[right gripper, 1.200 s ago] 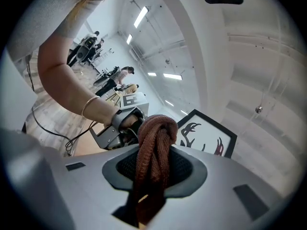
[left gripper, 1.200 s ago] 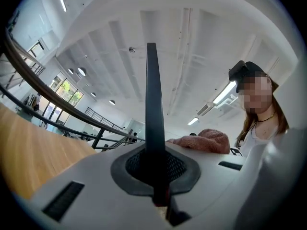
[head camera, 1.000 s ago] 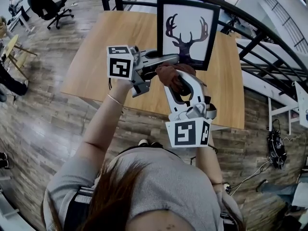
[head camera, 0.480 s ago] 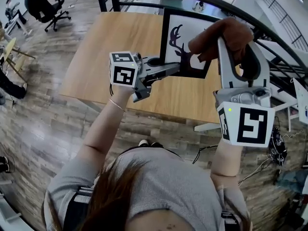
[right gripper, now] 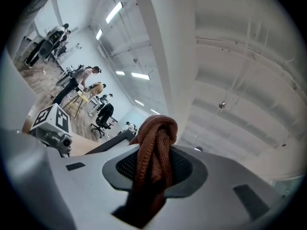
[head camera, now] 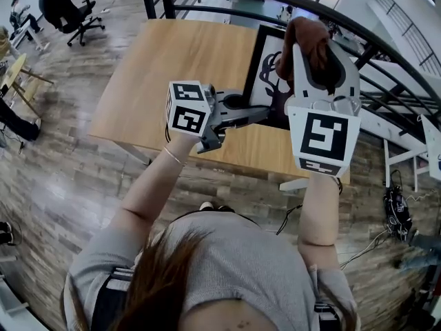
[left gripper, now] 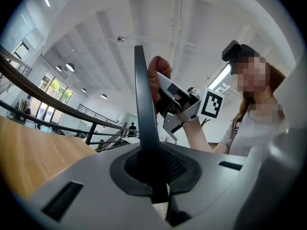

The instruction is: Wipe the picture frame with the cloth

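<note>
L tongs (head camera: 256,114) are shut tight on the picture frame (head camera: 269,64), biting its lower left edge. R tongs (head camera: 310,50) are clamped on the brown cloth (head camera: 311,36), held up high by the frame's top right. Frame's upright at the far right of the table (head camera: 172,61), turned a bit off square. Whether its foot sits on the wood can't be told, as R tongs block it. No view shows cloth on glass, so wiping prob. hasn't begun.

Trouble ahead? L grip is on one thin edge only. Push hard w/ the cloth and the frame could twist in those jaws, or tip back toward the railing (head camera: 149,2). Also, the cloth's bunched into a knot, poking only a little past the tips, so hard plastic could scrape the glass instead of fabric.

Views now: L gripper view has the frame (left gripper: 144,128) edge-on, a dark blade running up btw. the jaws, w/ the cloth (left gripper: 157,68) just beyond it. Head view can't give that lineup. R gripper view shows the cloth (right gripper: 153,147) squeezed deep in its jaws, mostly ceiling past it, no glass at all.
</note>
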Demonstrator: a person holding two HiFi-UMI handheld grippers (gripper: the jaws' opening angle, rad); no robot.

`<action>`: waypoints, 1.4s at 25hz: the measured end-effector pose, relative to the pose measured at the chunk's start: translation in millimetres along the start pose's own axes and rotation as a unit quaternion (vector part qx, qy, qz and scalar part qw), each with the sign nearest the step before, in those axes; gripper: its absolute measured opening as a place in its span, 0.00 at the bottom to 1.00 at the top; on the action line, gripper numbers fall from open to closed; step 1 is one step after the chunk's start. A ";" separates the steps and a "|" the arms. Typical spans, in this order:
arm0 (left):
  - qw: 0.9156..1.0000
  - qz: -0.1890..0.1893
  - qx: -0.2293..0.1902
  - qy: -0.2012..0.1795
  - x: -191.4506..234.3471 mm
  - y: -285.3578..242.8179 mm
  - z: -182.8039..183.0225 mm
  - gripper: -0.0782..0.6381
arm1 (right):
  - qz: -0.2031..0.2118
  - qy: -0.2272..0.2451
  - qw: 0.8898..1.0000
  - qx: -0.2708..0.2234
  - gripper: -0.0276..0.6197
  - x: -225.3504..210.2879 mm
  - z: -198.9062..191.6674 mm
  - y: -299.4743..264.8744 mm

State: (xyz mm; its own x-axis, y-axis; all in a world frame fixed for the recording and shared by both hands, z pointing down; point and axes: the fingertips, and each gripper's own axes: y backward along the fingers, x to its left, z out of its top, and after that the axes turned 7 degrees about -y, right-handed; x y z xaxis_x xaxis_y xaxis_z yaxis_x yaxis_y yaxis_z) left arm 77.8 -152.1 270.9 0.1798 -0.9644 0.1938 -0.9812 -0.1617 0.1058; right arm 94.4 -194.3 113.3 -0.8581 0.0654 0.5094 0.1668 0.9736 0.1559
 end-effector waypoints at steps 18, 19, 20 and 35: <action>0.998 0.014 -0.053 0.007 -2.3 0.4 12.0 0.13 | 0.037 -0.059 0.997 0.033 0.25 40.9 -38.0 41.5; 0.999 0.016 -0.051 0.004 -2.6 0.4 12.1 0.13 | 0.039 -0.062 0.997 0.037 0.25 42.7 -41.5 43.9; 0.999 0.018 -0.051 0.003 -2.8 0.7 12.4 0.13 | 0.042 -0.065 0.996 0.041 0.25 44.9 -44.9 46.1; 0.999 0.029 -0.046 -0.005 2.1 3.6 9.4 0.13 | 0.075 -0.081 0.990 0.085 0.25 80.3 -91.0 66.5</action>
State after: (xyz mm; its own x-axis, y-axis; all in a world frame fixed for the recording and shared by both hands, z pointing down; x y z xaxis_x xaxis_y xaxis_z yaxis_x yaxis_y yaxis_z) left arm 74.1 -156.7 262.5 0.1222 -0.9736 0.1927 -0.9793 -0.0867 0.1831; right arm 80.8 -144.1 241.5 -0.8990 0.2324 0.3711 0.2253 0.9723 -0.0628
